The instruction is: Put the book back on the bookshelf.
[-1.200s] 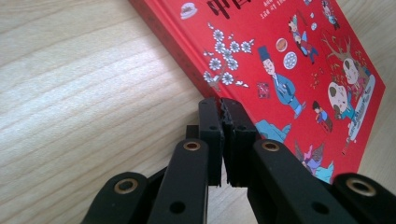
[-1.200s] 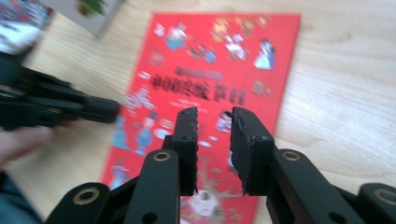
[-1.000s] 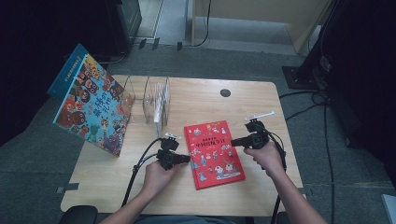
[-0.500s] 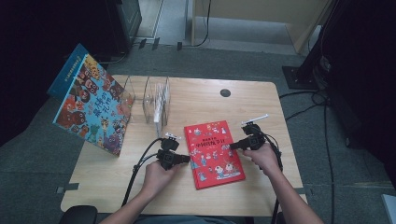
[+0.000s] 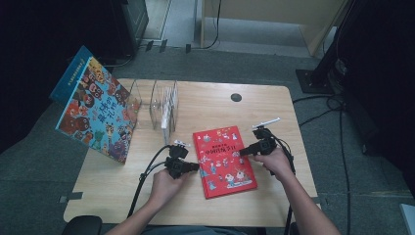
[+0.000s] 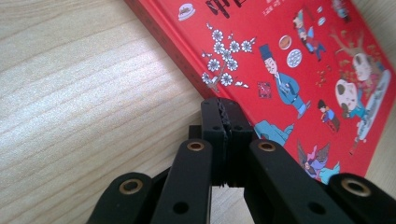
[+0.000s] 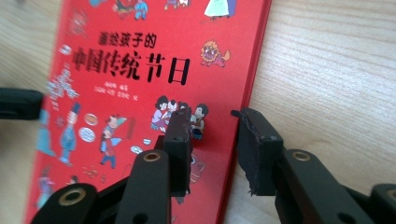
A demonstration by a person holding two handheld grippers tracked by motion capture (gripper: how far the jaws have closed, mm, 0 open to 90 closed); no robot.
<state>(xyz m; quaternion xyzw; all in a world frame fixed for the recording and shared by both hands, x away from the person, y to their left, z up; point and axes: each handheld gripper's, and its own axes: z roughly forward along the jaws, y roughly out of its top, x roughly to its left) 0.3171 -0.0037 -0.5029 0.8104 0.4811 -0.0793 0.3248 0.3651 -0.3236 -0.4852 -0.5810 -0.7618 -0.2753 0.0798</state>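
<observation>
A red picture book (image 5: 222, 159) lies flat on the wooden table (image 5: 215, 105). My left gripper (image 5: 195, 167) is shut with nothing between its jaws. Its tips (image 6: 225, 105) rest at the spine edge of the red book (image 6: 299, 60). My right gripper (image 5: 243, 152) is at the book's opposite long edge. Its jaws have just been closing and still stand apart (image 7: 215, 114): one finger (image 7: 180, 130) is over the red cover (image 7: 126, 70), the other (image 7: 257, 144) over bare wood, with the book's edge between them and neither pad pressing.
A clear divider rack (image 5: 164, 105) stands behind the book at the left. A large colourful book (image 5: 95, 112) leans off the table's left edge. A dark round hole (image 5: 236, 97) sits near the far edge. Cables trail from both grippers toward me.
My right gripper has sunk a little toward the book's right edge. The left gripper and the book have not moved.
</observation>
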